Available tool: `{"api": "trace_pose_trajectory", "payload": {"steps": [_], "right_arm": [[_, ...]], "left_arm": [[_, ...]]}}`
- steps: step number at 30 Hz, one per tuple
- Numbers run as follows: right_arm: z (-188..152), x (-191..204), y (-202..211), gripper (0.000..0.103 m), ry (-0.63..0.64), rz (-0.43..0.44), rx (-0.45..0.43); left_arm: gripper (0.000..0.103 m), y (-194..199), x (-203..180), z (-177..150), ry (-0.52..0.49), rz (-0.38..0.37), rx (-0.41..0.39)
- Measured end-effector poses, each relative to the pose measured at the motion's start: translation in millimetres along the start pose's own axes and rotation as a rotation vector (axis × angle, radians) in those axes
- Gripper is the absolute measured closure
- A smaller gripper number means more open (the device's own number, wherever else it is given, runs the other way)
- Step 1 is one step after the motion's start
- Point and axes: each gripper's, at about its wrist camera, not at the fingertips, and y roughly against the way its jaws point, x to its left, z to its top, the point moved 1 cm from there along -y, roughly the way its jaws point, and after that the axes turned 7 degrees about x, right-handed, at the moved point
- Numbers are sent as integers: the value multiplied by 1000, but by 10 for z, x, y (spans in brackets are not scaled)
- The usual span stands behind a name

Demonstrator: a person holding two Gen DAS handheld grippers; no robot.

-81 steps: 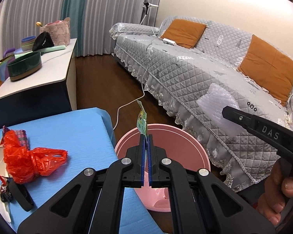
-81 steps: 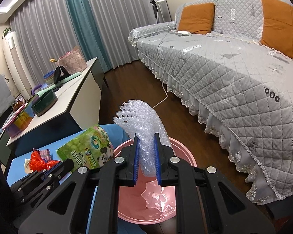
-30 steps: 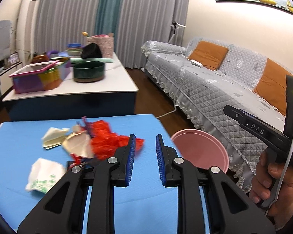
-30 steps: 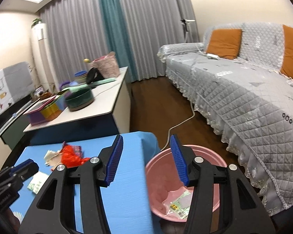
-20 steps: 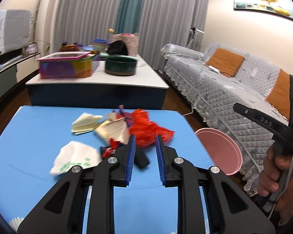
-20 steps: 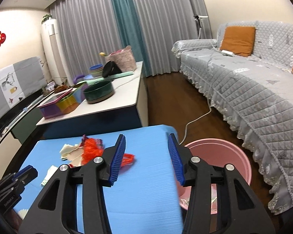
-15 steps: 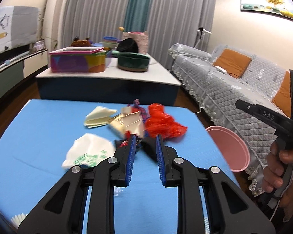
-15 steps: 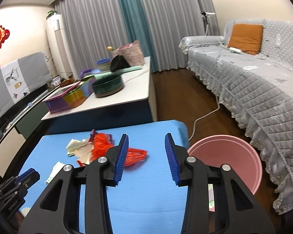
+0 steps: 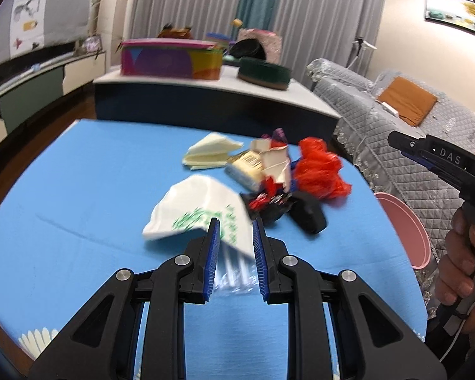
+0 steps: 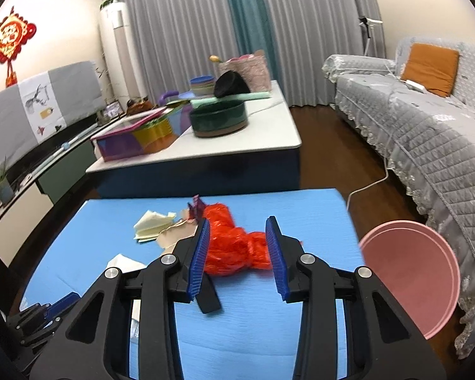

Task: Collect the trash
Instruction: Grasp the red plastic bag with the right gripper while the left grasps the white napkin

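My left hand-held gripper [image 9: 234, 237] stood empty, jaws slightly parted, above the white printed bag [image 9: 199, 209] on the blue surface [image 9: 79, 190]. My right hand-held gripper [image 10: 237, 247], jaws just narrowed but empty, framed the red plastic bag [image 10: 231, 247]. Both looked light and limp; I judged a bunched fold the best hold.

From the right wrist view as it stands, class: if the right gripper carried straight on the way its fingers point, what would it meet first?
Most likely the crumpled red plastic bag on the blue table: it lies framed between the open fingers of the right gripper, just ahead and untouched. Exact depth is hard to judge through the fisheye.
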Motion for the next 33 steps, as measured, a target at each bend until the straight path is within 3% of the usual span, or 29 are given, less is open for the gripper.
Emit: {"api": "trace_pose_trajectory", "payload": {"steps": [8, 17, 25, 33], "right_arm": [[-97, 106, -394, 65, 15, 16, 58], [-133, 103, -717, 52, 33, 20, 103], [-117, 43, -909, 52, 24, 20, 128], [-87, 85, -1000, 52, 42, 31, 131]], "left_arm": [[77, -224, 192, -41, 85, -1, 54], [75, -477, 202, 37, 110, 10, 68], [75, -632, 188, 145, 106, 35, 65], [85, -663, 164, 206, 94, 57, 52]]}}
